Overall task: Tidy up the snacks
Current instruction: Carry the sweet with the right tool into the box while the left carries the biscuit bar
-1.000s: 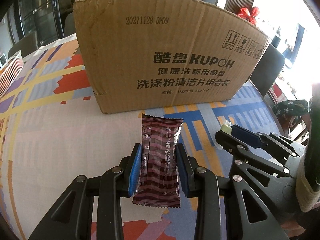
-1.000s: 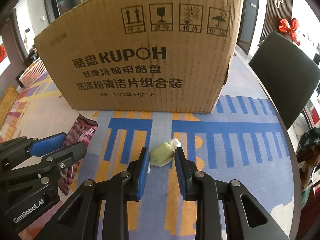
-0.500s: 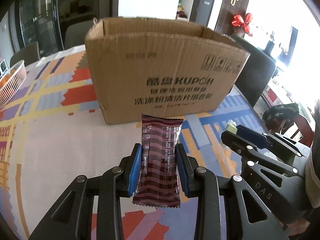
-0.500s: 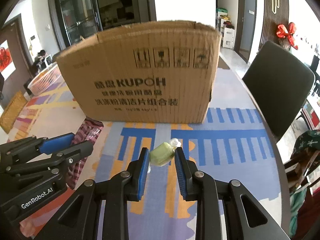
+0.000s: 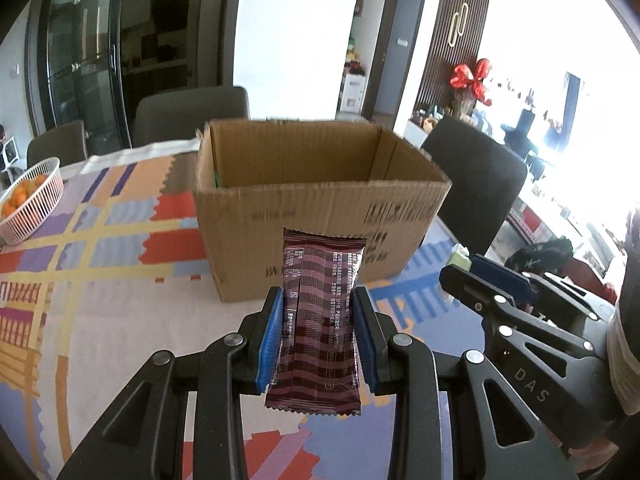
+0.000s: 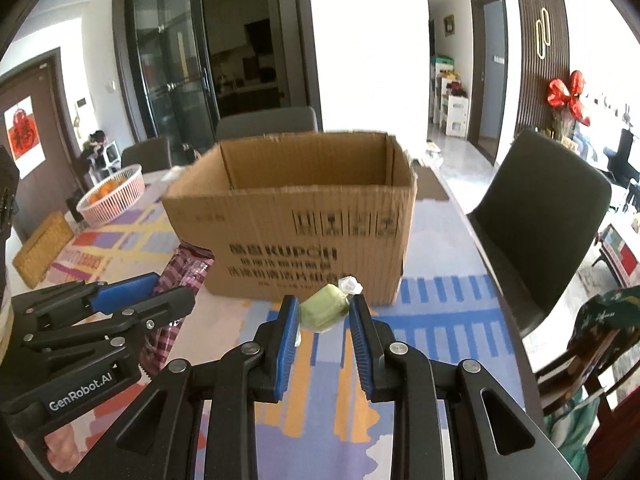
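Note:
My left gripper (image 5: 318, 300) is shut on a maroon checked snack packet (image 5: 320, 320), held upright above the table in front of the open cardboard box (image 5: 320, 216). My right gripper (image 6: 324, 308) is shut on a small green wrapped candy (image 6: 323, 310), also held in the air before the box (image 6: 296, 240). The box's top is open and I see its inner walls; its floor is hidden. The left gripper and packet (image 6: 184, 268) show at the left of the right wrist view. The right gripper (image 5: 472, 268) shows at the right of the left wrist view.
A patterned tablecloth (image 5: 100, 248) covers the table. A white basket of oranges (image 5: 28, 204) stands at the far left; it also shows in the right wrist view (image 6: 112, 192). A woven mat (image 6: 42, 252) lies near it. Dark chairs (image 6: 540, 220) stand around the table.
Both grippers have risen with their snacks, so the box's open top and inner walls have come into view. Both grips are unchanged.

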{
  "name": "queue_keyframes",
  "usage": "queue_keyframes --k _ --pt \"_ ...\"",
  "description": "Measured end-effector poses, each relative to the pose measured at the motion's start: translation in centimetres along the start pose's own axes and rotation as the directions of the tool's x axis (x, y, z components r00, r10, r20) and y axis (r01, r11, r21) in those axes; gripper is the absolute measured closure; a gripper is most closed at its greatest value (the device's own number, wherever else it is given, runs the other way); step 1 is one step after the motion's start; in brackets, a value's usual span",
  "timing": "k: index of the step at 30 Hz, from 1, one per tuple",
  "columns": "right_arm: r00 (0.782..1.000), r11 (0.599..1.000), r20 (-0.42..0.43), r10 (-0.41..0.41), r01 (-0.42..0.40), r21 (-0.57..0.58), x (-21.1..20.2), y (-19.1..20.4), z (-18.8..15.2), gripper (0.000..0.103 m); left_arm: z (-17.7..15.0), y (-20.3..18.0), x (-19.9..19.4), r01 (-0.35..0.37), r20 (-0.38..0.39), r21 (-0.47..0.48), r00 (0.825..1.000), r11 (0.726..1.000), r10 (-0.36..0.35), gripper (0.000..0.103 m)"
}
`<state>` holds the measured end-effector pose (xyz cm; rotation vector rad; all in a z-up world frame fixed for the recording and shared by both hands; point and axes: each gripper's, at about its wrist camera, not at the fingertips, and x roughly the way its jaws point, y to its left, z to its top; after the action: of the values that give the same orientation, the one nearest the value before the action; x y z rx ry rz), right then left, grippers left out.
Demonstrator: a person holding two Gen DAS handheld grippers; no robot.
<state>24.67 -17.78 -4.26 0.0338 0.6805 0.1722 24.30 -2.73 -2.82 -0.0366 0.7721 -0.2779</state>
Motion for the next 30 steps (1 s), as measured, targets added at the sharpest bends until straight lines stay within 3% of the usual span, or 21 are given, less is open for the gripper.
queue_keyframes --k 13,30 --pt "0.995 1.000 0.101 0.024 -0.025 -0.001 -2.6 0.3 3.9 0.075 4.5 -0.2 -2.8 -0.006 0.105 0.025 0.994 1.000 0.003 0.069" --pt "0.994 0.999 0.111 0.009 -0.004 -0.042 -1.1 0.5 10.6 0.075 10.7 0.9 -1.5 -0.037 0.121 0.039 0.992 0.999 0.032 0.069"
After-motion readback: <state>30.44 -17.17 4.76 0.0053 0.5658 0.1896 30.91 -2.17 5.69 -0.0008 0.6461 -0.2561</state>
